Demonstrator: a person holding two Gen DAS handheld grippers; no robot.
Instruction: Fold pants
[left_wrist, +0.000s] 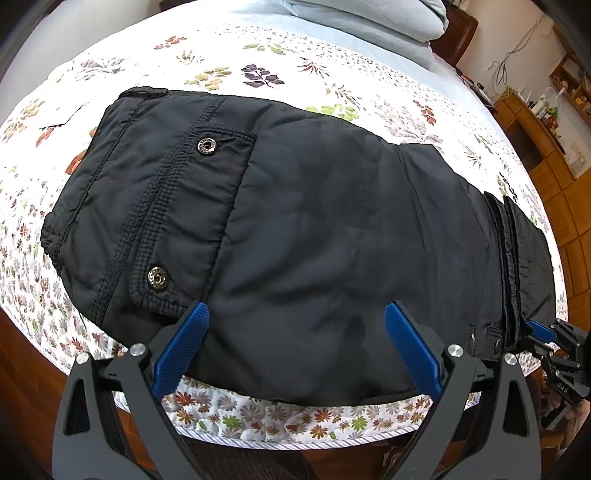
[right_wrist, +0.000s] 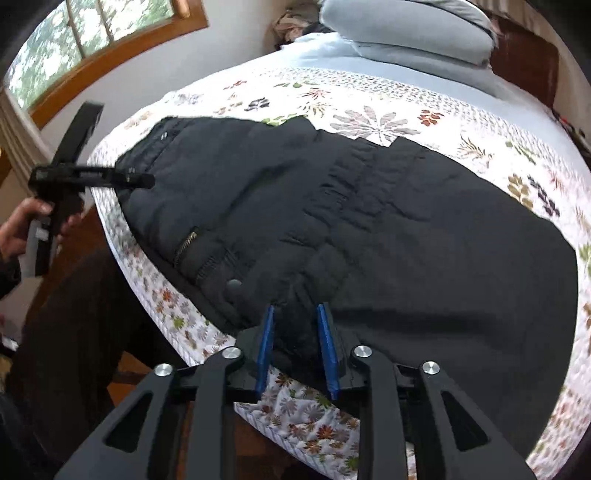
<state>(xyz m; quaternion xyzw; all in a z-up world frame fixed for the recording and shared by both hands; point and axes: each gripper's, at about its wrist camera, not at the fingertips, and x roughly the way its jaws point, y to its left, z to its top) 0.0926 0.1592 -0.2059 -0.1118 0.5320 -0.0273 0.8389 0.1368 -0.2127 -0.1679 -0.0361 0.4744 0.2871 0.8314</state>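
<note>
Nearest the lens, the left gripper (left_wrist: 297, 314) hangs wide apart over the near edge of the black padded nylon pants (left_wrist: 295, 221), its blue-padded fingers (left_wrist: 184, 343) straddling the fabric without pinching it, seemingly poised to take the hem beside the snap-buttoned pocket flap (left_wrist: 192, 218).

To its right, the right gripper (right_wrist: 295, 314) has its blue fingers (right_wrist: 266, 347) drawn close around a bunched tuck of the same cloth at the near edge; it appears clenched on the pants, likely anchoring that side for a lift and fold.

The pants lie flat and crosswise on the white quilted bedspread with a floral print (left_wrist: 314, 74), at the near edge of the bed, waistband toward the left and the legs apparently already doubled into stacked layers on the right. From the right wrist view, the left gripper's black frame (right_wrist: 92, 177) reaches over the waistband end, held by the person's left hand (right_wrist: 22, 229).

Beyond, pale blue folded bedding (left_wrist: 369, 18) and a grey pillow (right_wrist: 406, 33) sit at the head of the bed, well apart from the work. A wooden shelf unit (left_wrist: 546, 122) and a wood-framed window (right_wrist: 92, 40) border the room; nothing lies on the garment to hinder a fold.
</note>
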